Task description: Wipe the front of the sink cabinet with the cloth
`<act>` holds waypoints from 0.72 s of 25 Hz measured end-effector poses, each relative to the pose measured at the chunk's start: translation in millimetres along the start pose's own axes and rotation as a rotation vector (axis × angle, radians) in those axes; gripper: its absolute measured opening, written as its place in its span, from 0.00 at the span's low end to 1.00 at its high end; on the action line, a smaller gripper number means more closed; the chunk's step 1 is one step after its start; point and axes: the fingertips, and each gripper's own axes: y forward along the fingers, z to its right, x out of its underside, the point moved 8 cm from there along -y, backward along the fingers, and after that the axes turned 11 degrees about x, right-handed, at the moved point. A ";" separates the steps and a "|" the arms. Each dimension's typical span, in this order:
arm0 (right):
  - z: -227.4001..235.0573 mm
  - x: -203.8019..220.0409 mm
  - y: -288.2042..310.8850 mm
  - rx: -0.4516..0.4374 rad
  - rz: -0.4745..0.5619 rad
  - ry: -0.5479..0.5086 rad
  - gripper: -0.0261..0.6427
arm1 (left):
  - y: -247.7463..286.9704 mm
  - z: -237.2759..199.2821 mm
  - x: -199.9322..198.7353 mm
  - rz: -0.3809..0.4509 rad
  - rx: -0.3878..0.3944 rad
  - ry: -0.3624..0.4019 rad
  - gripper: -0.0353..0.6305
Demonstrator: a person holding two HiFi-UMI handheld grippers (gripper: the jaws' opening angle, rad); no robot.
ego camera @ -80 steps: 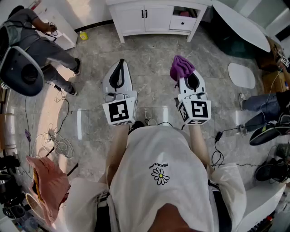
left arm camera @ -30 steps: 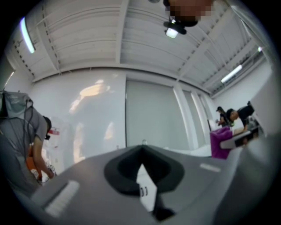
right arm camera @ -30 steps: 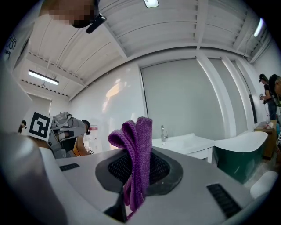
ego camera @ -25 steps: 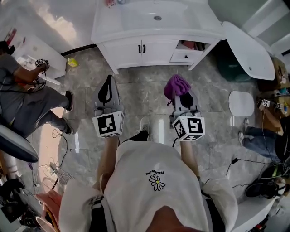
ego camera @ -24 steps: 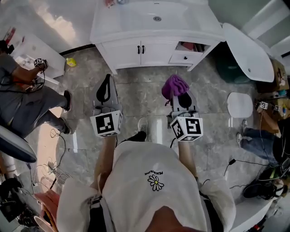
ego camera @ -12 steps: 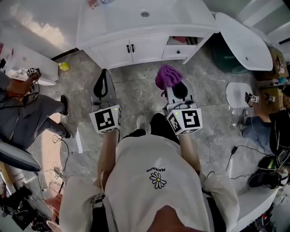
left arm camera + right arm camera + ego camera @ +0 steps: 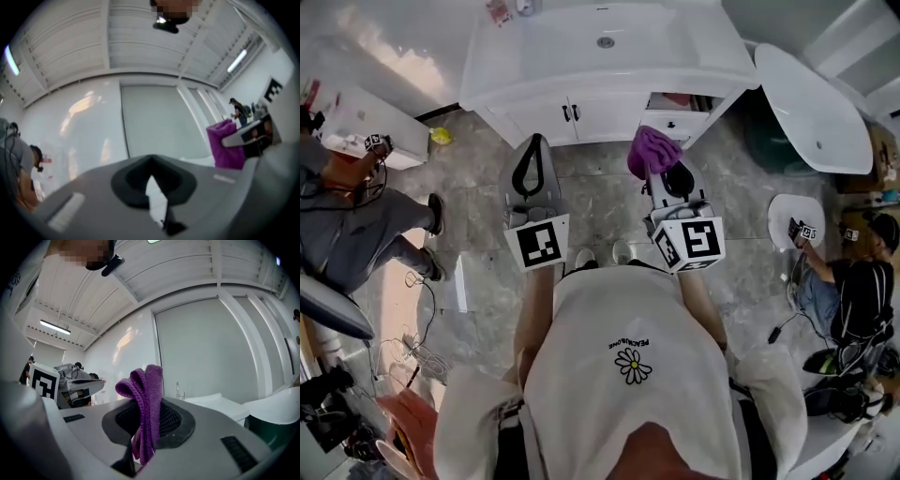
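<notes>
The white sink cabinet [image 7: 581, 117] stands ahead of me, with two doors and black handles, below a white basin top [image 7: 600, 52]. My right gripper [image 7: 654, 157] is shut on a purple cloth [image 7: 651, 150], held just short of the cabinet's right front, near a part-open drawer [image 7: 675, 103]. In the right gripper view the folded purple cloth [image 7: 144, 404] sticks up from between the jaws, with the basin top [image 7: 220, 404] and its tap behind. My left gripper [image 7: 534, 145] is shut and holds nothing, pointing at the cabinet doors. The left gripper view shows the cloth [image 7: 225, 147] to the right.
A white bathtub [image 7: 811, 89] lies to the right of the cabinet. One person [image 7: 347, 202] crouches at the left beside a white box [image 7: 370, 136], another person [image 7: 853, 281] sits at the right. Cables [image 7: 417, 347] trail on the grey stone floor.
I have walked up to the sink cabinet; both grippers have come forward and now sit just in front of it. The cloth stays gripped in the right gripper.
</notes>
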 end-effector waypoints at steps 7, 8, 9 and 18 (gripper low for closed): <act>21.5 0.1 3.1 -0.046 -0.018 0.014 0.12 | 12.8 25.2 -4.8 -0.022 -0.020 -0.031 0.06; 24.6 -0.1 2.1 -0.049 -0.020 0.018 0.12 | 13.7 27.2 -3.8 -0.032 -0.018 -0.029 0.06; 27.7 -0.5 2.2 -0.049 -0.020 0.019 0.12 | 15.5 28.1 -2.9 -0.040 -0.017 -0.028 0.06; 29.9 0.3 13.3 0.008 -0.004 0.005 0.12 | 34.9 8.9 -7.1 0.031 -0.006 -0.036 0.06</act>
